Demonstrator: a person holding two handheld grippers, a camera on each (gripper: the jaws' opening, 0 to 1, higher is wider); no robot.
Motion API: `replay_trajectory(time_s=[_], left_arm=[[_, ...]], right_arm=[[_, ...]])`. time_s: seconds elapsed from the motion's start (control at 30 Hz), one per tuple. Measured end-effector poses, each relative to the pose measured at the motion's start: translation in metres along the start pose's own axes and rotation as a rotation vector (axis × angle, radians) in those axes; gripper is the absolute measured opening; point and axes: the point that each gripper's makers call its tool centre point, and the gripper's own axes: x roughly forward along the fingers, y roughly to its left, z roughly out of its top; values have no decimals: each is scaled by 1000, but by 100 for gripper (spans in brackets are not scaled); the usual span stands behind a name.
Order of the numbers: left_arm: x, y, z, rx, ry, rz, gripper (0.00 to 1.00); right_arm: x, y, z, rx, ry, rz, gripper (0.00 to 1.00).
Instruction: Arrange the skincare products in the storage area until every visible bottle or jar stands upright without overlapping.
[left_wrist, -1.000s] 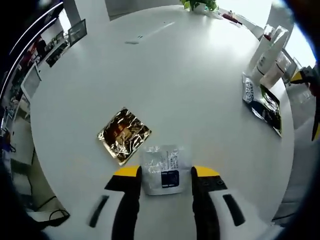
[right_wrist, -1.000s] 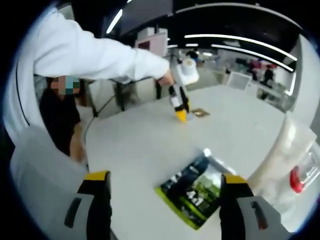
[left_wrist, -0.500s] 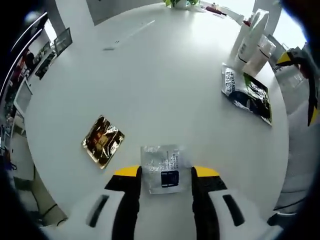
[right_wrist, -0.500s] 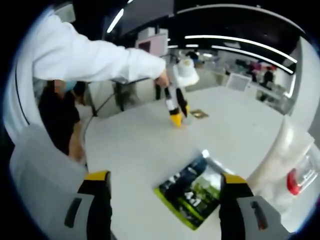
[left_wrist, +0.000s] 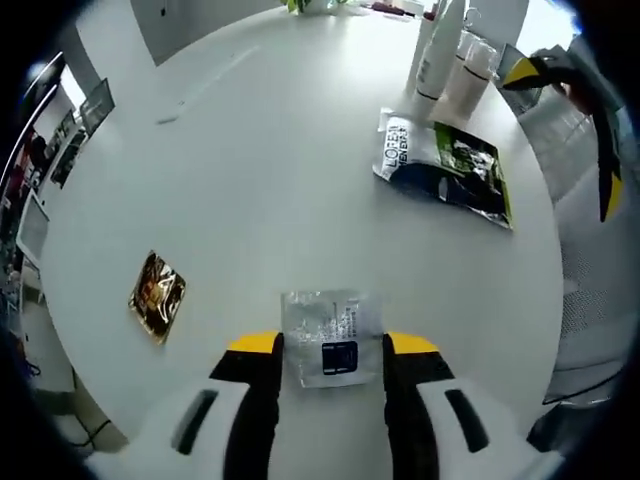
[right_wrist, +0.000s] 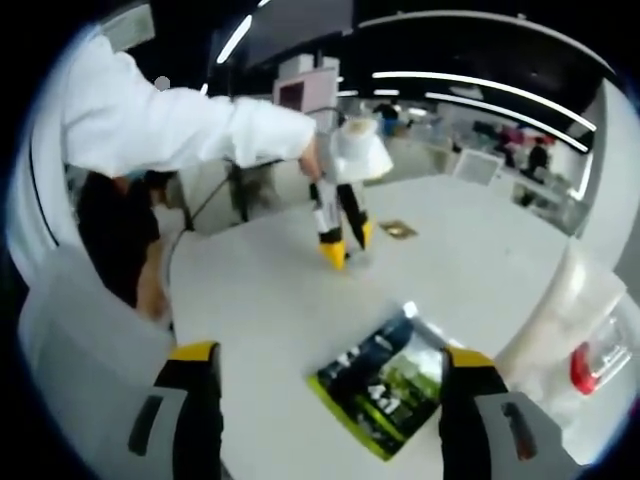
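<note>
In the left gripper view, the left gripper (left_wrist: 331, 345) pinches a silver sachet (left_wrist: 330, 335) between its yellow-tipped jaws at lower centre, above the white table (left_wrist: 270, 170). A gold sachet (left_wrist: 156, 295) lies at left, a green-black pouch (left_wrist: 445, 170) upper right, white bottles (left_wrist: 450, 55) at the top. In the right gripper view, the right gripper (right_wrist: 330, 355) stands wide apart, holding nothing, the pouch between its jaws.

Round white table (left_wrist: 300, 180), dark ceiling with long strip lights (right_wrist: 480, 78), open office beyond.
</note>
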Motion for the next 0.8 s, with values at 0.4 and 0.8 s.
replay_trajectory(time_s=[0.4,0.8], left_arm=[[-3,-38,12,60,-20,-31,44],[-7,-71,24,127,-20,-58,44]], right_arm=[[0,0,-3,-11,20,-5,91],[1,3,-4,-21,26,-1,94]])
